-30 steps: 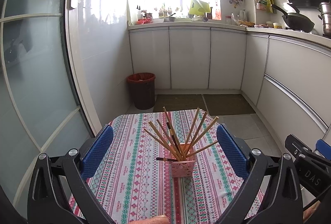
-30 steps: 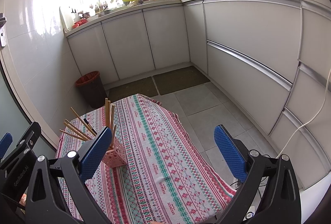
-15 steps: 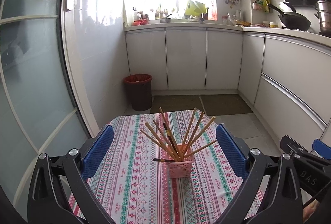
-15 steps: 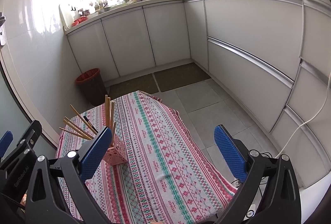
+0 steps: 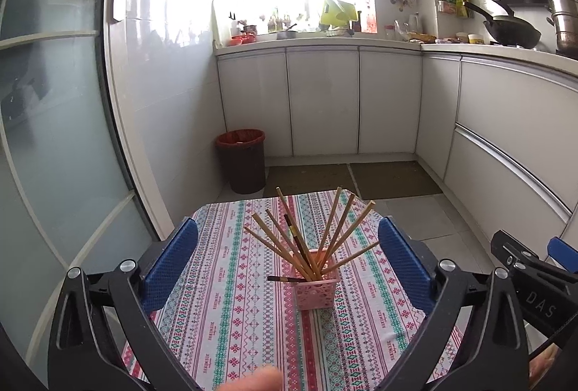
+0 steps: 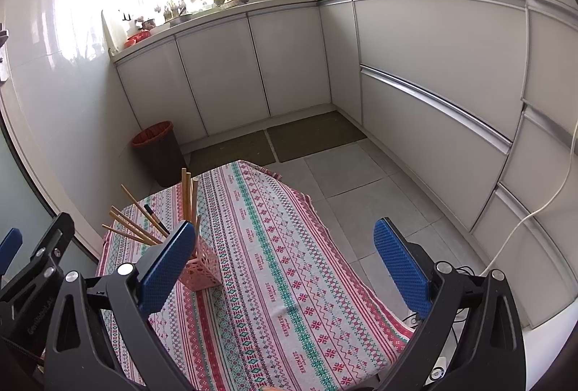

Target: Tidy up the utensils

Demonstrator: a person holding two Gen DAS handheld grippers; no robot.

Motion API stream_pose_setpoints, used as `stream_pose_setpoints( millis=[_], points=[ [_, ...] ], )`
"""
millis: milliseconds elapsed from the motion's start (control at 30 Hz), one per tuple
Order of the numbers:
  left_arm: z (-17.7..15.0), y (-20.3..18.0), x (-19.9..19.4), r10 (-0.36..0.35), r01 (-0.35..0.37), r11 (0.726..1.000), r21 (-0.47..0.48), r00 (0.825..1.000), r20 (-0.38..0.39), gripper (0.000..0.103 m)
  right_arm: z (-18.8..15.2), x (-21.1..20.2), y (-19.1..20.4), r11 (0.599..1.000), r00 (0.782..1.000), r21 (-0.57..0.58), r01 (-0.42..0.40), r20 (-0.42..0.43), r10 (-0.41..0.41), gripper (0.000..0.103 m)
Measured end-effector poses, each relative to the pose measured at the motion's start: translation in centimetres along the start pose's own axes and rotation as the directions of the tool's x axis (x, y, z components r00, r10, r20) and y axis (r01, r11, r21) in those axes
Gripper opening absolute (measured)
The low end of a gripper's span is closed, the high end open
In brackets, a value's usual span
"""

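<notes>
Nearest the pink holder (image 5: 317, 288), both the left gripper (image 5: 289, 264) and right gripper (image 6: 285, 268) are held released and empty; chopsticks (image 5: 307, 239) fanned inside it, on the bench (image 5: 231, 311), are best gathered upright.

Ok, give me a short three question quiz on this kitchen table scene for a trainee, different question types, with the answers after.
1. True or false: the left gripper is shut on a chopstick.
2. Multiple choice: where are the chopsticks? A) flat on the tablecloth B) standing fanned out in the pink holder C) in the right gripper
3. Fill in: one dark chopstick pokes out sideways, low through the holder's ____ side in the left wrist view.

Key
1. False; both grippers are open and hold nothing.
2. B
3. left
</notes>
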State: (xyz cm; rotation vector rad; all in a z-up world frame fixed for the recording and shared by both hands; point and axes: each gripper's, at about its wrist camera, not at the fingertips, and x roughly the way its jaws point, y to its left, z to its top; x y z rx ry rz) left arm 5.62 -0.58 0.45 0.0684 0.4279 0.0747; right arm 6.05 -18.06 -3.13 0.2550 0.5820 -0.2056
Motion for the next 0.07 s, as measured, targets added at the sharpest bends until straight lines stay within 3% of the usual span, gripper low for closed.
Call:
stream_pose_setpoints(
  millis=[67],
  points=[
    [-0.04,0.06,0.03,0.001,-0.001,1.0,-0.004,1.0,-0.003,0.096,-0.08,0.04,0.05,1.0,1.0,0.0,0.002,-0.001,-0.002,0.096]
  ],
)
